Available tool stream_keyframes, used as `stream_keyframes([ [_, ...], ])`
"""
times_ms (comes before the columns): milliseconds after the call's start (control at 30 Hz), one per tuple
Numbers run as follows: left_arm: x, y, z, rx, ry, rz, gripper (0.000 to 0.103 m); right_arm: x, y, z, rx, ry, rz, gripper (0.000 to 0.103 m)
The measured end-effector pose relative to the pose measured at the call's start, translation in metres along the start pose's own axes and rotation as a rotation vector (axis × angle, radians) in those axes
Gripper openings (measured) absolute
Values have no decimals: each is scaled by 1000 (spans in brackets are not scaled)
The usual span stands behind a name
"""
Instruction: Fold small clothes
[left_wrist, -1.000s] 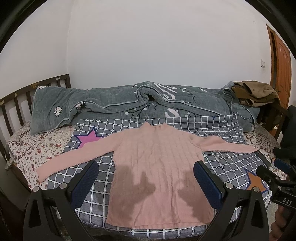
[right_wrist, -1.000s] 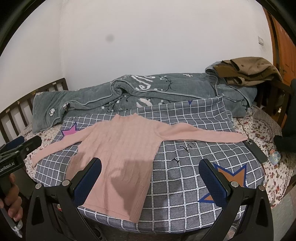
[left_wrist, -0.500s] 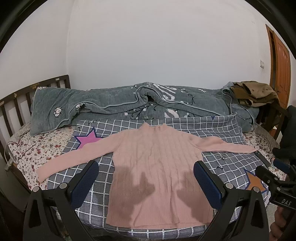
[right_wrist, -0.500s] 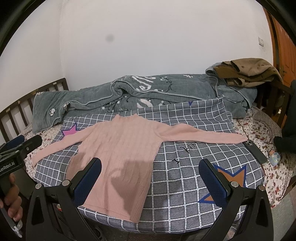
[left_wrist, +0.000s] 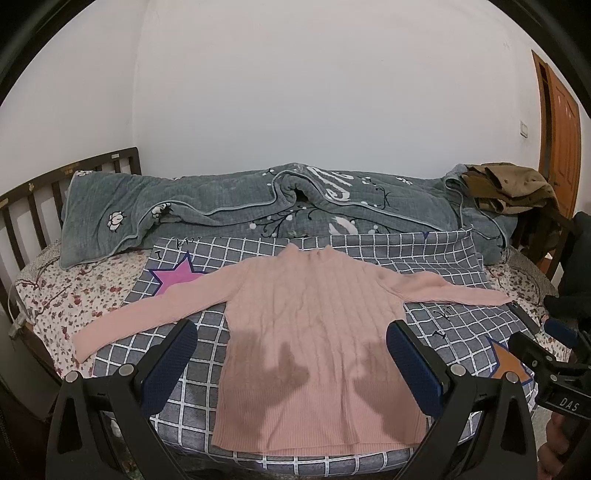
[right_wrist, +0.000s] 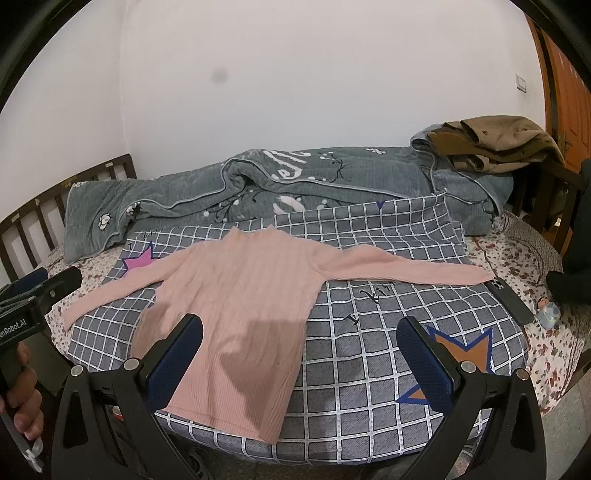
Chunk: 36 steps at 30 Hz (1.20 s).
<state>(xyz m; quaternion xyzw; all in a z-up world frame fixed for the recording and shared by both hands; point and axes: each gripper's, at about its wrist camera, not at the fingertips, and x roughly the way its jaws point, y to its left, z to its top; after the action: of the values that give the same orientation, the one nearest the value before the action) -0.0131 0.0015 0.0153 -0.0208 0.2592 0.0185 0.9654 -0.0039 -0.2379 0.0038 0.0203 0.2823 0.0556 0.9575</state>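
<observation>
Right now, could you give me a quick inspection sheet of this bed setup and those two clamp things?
Surface: checked grey cover spread over the floral sheet.
Job's things: pink sweater lying flat, both sleeves spread out, unfolded.
Clutter: dark phone near the right sleeve end; small bottle beside it.
Grippers: left gripper open, empty; right gripper open, empty; both held above the near edge.
Cables: nothing seen.
Surroundings: rolled grey quilt, brown clothes piled on it, wooden headboard, orange door.
</observation>
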Motion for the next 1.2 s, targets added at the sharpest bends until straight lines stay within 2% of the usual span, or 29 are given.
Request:
stream_keyframes([
  [533,13,12,6,-18,7,10,103,10,9,0,-10,-3,10,103],
  [700,23,23,6,-32,7,42,103,22,15,0,-17,-7,6,103],
  [800,33,34,1,-46,7,51,103,31,18,0,-10,-16,17,103],
  [933,53,58,-14,-91,2,106,103,49,22,-2,-19,-11,23,103],
  [1100,95,97,-35,-157,82,132,103,87,37,-8,-81,66,72,102],
  [1200,120,127,-50,-213,126,186,102,106,51,-14,-137,76,66,102],
])
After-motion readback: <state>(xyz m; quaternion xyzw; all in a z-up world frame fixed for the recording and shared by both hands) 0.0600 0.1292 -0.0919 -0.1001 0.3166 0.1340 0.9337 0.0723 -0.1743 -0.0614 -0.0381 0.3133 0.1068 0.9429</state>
